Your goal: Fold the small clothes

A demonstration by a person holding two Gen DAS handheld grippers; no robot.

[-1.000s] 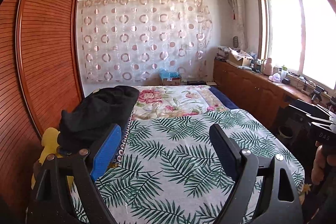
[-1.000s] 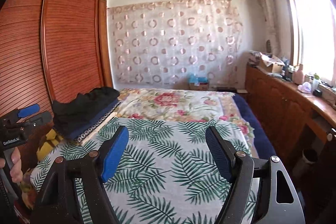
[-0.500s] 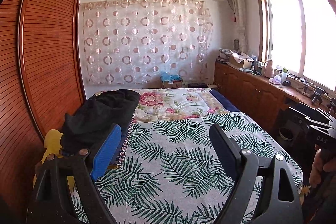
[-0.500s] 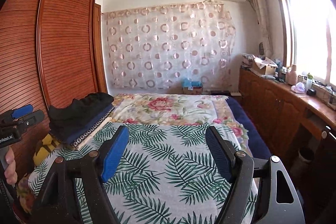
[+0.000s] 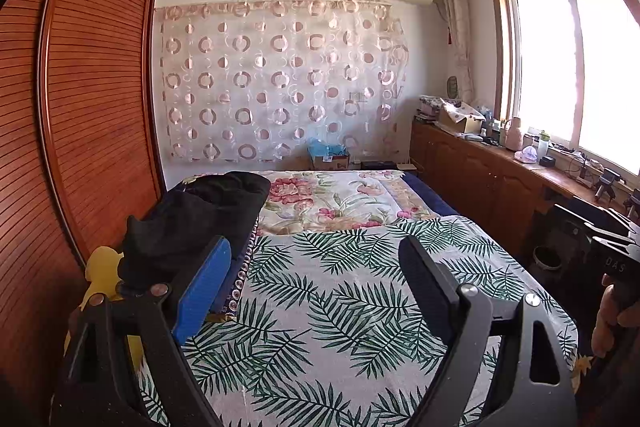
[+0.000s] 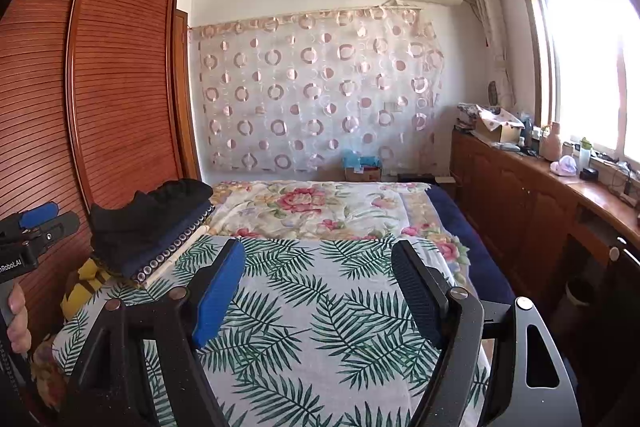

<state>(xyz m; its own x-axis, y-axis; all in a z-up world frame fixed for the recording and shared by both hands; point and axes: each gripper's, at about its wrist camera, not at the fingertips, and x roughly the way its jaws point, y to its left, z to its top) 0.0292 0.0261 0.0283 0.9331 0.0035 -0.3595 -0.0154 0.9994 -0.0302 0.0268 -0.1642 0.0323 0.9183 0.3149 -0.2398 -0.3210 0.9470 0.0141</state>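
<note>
A heap of black clothes (image 5: 192,219) lies on a folded dark blue cloth at the bed's left edge, beside the wardrobe. The right wrist view shows the same black heap (image 6: 148,219) at left. My left gripper (image 5: 316,267) hovers open over the palm-leaf sheet (image 5: 340,315), its blue pad close to the heap, with nothing between the fingers. My right gripper (image 6: 320,267) is also open and empty, over the palm-leaf sheet (image 6: 312,327) to the right of the heap. A person's hand (image 6: 18,319) holds the left gripper's handle at the left border.
A slatted wooden wardrobe (image 5: 88,115) runs along the bed's left side. Low wooden cabinets (image 6: 532,211) with clutter on top line the right wall under the window. A floral quilt (image 5: 336,199) covers the far half of the bed. A yellow item (image 5: 100,267) sits below the heap.
The room has slid slightly downward in both views, a little more in the right one. Both grippers keep the same wide opening, and the clothes have not moved.
</note>
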